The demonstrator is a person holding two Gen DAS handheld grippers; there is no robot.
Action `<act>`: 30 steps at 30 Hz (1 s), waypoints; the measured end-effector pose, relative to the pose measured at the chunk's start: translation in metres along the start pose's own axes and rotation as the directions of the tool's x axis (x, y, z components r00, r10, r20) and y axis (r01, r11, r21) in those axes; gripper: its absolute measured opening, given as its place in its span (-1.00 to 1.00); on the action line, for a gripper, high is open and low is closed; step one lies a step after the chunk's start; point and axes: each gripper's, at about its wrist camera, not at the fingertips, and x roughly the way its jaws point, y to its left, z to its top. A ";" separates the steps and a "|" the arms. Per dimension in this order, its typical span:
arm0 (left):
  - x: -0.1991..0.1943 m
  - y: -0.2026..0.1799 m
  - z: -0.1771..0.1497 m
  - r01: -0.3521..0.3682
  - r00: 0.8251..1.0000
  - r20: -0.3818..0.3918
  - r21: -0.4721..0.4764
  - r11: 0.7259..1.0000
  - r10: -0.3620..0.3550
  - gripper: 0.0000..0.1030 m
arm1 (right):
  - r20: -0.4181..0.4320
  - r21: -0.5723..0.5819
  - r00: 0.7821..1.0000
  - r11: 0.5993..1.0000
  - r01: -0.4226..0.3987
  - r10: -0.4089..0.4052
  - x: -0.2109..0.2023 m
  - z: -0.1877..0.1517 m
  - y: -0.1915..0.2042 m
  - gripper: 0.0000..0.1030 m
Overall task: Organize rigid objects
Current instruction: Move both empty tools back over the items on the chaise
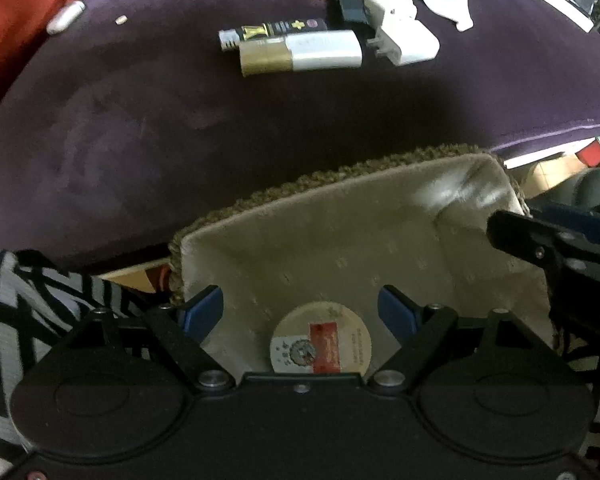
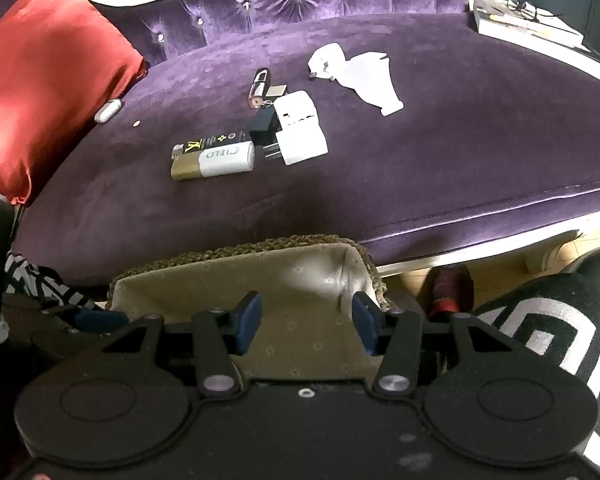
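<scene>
Left gripper (image 1: 302, 312): jaws parted, holding nothing, poised over the cloth-lined woven basket (image 1: 440, 184); a round tin (image 1: 319, 339) lies on the lining below and between the blue pads, touching neither. Right gripper (image 2: 306, 326): jaws apart, empty, above the same basket (image 2: 356, 256). Beyond, on the purple sofa cushion (image 2: 460, 152): a gold-and-white lighter (image 2: 214, 161) touching a black lighter (image 2: 216, 142), white plug adapters (image 2: 300, 132) just beside them, a red pillow (image 2: 52, 76) at the left.
</scene>
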 end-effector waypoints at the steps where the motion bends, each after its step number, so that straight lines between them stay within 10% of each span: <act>1: -0.001 0.001 0.000 -0.005 1.000 0.007 -0.003 1.000 0.005 0.56 | 0.004 0.003 1.000 1.000 0.002 -0.002 -0.001 0.000 0.000 -0.01; 19: -0.016 -0.003 -0.006 -0.065 0.989 0.130 -0.018 0.998 0.067 0.56 | 0.168 0.007 0.983 0.998 0.069 -0.070 -0.031 -0.007 -0.002 0.59; 30: -0.044 -0.003 -0.003 -0.159 0.934 0.317 -0.049 0.986 0.167 0.85 | 0.274 0.007 0.958 0.997 0.081 -0.080 -0.048 -0.004 -0.006 0.88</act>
